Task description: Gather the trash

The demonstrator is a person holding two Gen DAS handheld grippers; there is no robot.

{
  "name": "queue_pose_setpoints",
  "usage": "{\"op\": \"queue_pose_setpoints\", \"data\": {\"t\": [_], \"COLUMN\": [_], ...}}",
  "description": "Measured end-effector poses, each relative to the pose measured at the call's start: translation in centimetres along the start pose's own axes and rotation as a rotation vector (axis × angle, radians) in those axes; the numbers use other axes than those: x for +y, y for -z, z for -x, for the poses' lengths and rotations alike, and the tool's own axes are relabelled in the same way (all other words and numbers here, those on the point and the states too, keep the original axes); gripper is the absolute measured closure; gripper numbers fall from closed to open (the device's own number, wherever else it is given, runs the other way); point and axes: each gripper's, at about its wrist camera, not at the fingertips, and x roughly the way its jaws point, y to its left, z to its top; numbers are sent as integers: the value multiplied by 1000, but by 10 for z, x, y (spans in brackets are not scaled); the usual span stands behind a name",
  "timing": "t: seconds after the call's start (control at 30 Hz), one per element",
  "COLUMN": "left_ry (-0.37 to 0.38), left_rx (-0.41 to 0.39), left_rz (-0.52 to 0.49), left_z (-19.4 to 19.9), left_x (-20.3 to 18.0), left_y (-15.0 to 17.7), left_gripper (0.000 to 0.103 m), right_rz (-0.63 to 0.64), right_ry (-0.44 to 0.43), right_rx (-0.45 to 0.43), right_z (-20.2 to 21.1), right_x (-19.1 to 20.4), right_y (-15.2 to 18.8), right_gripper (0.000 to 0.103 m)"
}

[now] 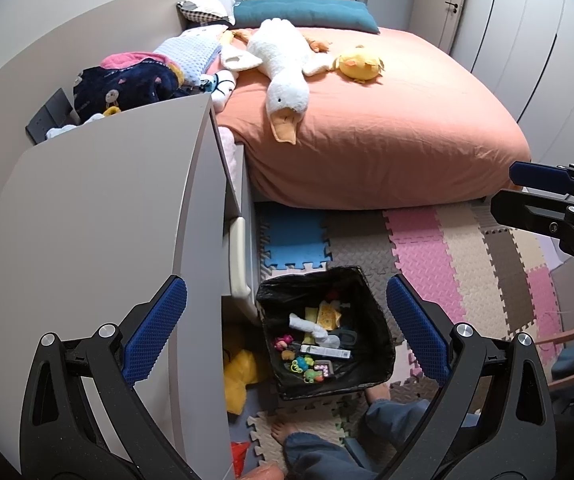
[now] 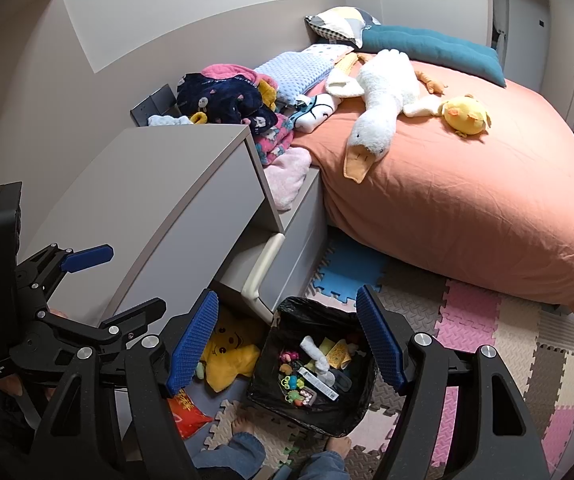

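Both claws hang released and empty above the floor mats [image 1: 467, 248]: the left gripper [image 1: 287, 328] and the right gripper [image 2: 287, 340] each have their blue pads spread wide. Below them the black-lined trash bin [image 1: 371, 300] stands on the mats by the grey cabinet's [image 1: 99, 216] front corner, holding wrappers [image 1: 327, 314] and small toys [image 1: 307, 368].

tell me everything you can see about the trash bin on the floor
The trash bin is a square, open-topped container lined with a glossy black plastic bag folded over its rim. It stands upright on the foam puzzle mat, beside the grey cabinet and near the person's bare feet. Inside lie small colourful toys, a white crumpled tissue, yellow wrappers and a flat box.
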Motion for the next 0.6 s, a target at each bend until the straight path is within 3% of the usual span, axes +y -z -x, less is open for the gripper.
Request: {"op": "queue_pose_setpoints", "data": {"t": [0.6], "left_ry": [28], "left_rx": [-9], "left_rz": [-15], "left_z": [-3], "left_x": [-7], "left_y": [-2], "left_gripper": [7], "right_rz": [-2], "right_ry": [-1], "right_rx": [1], "right_z": [0], "right_x": [-1], "right_y": [-1], "right_gripper": [31]}}
